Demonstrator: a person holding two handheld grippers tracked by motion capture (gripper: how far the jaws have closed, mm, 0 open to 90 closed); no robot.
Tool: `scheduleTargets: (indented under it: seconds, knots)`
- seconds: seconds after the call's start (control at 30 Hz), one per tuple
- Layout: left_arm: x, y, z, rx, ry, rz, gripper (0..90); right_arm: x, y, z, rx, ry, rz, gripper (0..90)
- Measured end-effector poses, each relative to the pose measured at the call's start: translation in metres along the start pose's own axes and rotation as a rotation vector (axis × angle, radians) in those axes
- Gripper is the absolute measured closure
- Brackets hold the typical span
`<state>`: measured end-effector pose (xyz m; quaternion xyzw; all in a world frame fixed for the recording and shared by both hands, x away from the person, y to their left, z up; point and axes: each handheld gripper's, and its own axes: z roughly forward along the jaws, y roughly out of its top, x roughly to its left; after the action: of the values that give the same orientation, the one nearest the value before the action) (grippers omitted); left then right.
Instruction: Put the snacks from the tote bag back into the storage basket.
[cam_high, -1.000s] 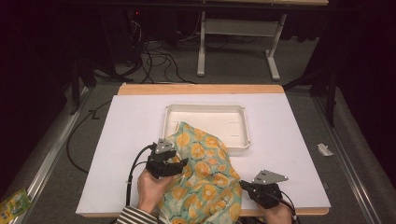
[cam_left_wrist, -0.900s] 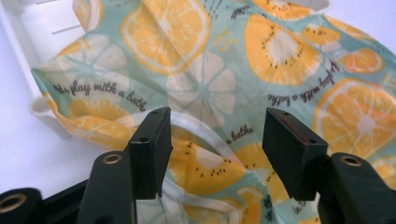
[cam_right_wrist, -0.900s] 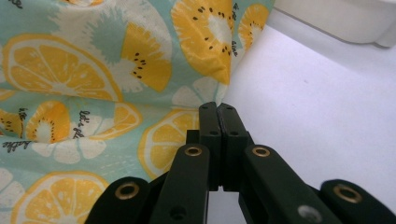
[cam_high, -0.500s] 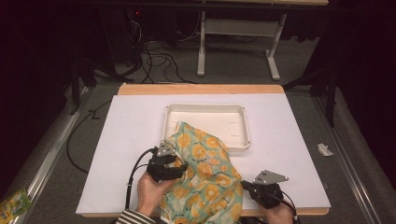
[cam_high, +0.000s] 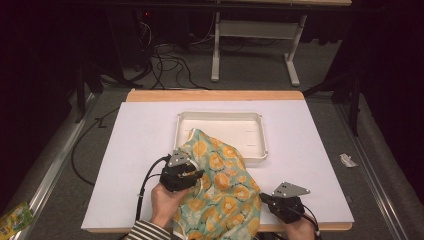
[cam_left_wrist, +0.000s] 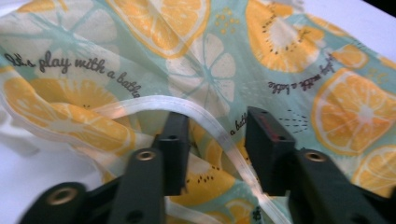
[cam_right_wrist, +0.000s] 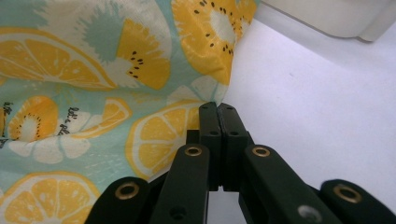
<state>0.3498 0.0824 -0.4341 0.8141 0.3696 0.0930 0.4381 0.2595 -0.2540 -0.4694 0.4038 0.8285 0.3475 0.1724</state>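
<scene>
While our right gripper (cam_high: 264, 198) stays pressed together on the right edge of the citrus-print cloth (cam_high: 220, 195), its jaws meeting with the fabric's edge seemingly pinched between them in the right gripper view, our left gripper (cam_high: 199, 173) has slid a little toward us along the cloth's left side over the last second. Its jaws (cam_left_wrist: 217, 140) are spread, straddling a white ribbon trim (cam_left_wrist: 154, 105) without closing on it. The cloth lies bunched at the near middle of the white table (cam_high: 125, 165), its far corner draped over the front rim of the white tray (cam_high: 260, 150). We judge that the left claw is hunting for a hold on the hem; once it bites, we could draw the cloth flat or lift it toward the tray.
</scene>
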Motion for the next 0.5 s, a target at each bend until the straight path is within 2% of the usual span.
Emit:
scheduleTargets:
  seconds: [0.1, 0.13, 0.33, 0.5]
  knots:
    - [-0.002, 0.004, -0.002, -0.014, 0.003, 0.023, 73.3, -0.001, 0.0, -0.001, 0.004, -0.007, 0.003, 90.0]
    - [-0.004, 0.007, -0.002, -0.017, -0.013, 0.036, 75.6, -0.002, -0.001, -0.001, 0.003, -0.013, -0.001, 90.0]
    - [-0.011, 0.016, -0.003, -0.032, -0.043, 0.083, 89.6, -0.007, -0.005, -0.004, 0.005, -0.036, 0.014, 90.0]
    - [-0.013, 0.02, -0.001, -0.03, -0.06, 0.1, 90.0, -0.01, -0.006, -0.009, -0.004, -0.037, 0.02, 90.0]
